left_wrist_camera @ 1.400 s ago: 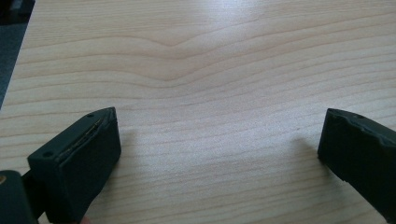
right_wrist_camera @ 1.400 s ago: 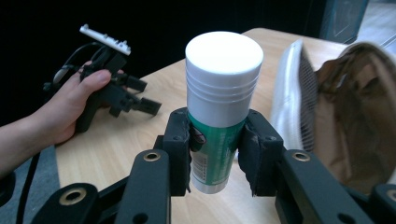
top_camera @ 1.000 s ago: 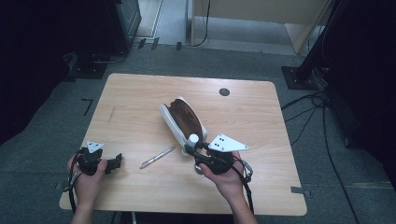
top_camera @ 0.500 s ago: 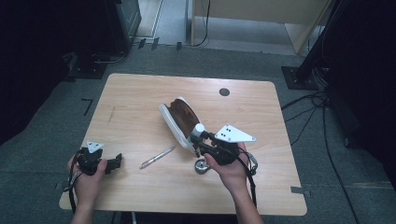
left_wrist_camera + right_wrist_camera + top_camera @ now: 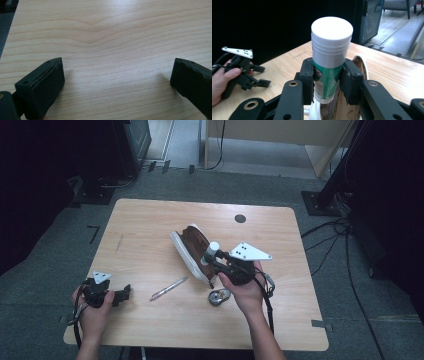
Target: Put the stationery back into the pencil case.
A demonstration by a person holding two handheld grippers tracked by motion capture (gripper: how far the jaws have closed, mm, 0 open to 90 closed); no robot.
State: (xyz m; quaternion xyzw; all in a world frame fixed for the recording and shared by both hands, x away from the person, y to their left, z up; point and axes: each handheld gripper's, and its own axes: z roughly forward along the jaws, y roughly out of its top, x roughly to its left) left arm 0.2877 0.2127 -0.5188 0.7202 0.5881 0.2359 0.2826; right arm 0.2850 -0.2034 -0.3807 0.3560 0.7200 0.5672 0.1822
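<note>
The right gripper (image 5: 326,82) pinches a green tube with a white screw cap (image 5: 331,42); its two black fingers (image 5: 308,75) press on the green body from both sides, below the ribbed cap, and the tube stands cap-up between them. In the high view the right gripper (image 5: 216,258) is held in the person's right hand (image 5: 245,290) above the table (image 5: 150,220), and the tube's white cap (image 5: 212,251) shows at its tip, right over the near end of the pouch.

The pouch (image 5: 192,250), white outside with a brown lining, lies open near the middle of the table, and serves as the landmark here. In the right gripper view its brown lining and white rim (image 5: 359,65) show just behind and below the tube. Just in front of the pouch, on the person's side, lies a small round metal thing (image 5: 219,297), close to the right hand. To the left of the pouch's near end, a pen (image 5: 168,288) lies slantwise on the wood. Beyond the pouch, towards the far edge, a dark round hole (image 5: 240,218) sits in the tabletop.

The left gripper (image 5: 122,295) is well to the left of the pouch, near the table's front left corner, held low by the left hand (image 5: 92,307). Its fingers (image 5: 47,85) are spread wide with only bare wood between them.
</note>
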